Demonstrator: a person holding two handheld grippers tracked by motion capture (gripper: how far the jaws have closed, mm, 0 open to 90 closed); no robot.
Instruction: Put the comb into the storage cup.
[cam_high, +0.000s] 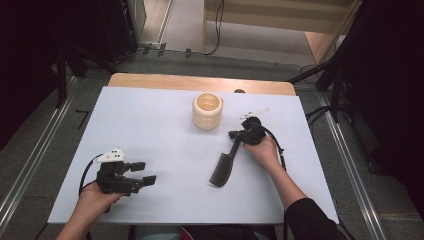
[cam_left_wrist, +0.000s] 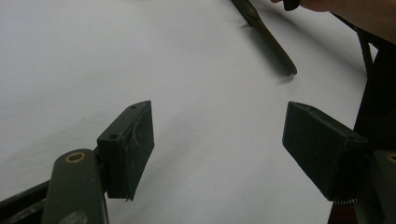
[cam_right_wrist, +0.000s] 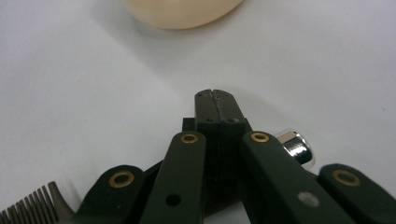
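No readable text, labels, brands, numbers — none on any surface.

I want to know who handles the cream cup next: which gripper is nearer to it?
Right. The right gripper sits just below and right of the cream cup, gripping the comb; the left gripper waits at the table's near-left.

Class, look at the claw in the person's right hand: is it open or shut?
Shut. In its own view the right claw has both jaws pressed flat together, and the black comb's handle runs up to it.
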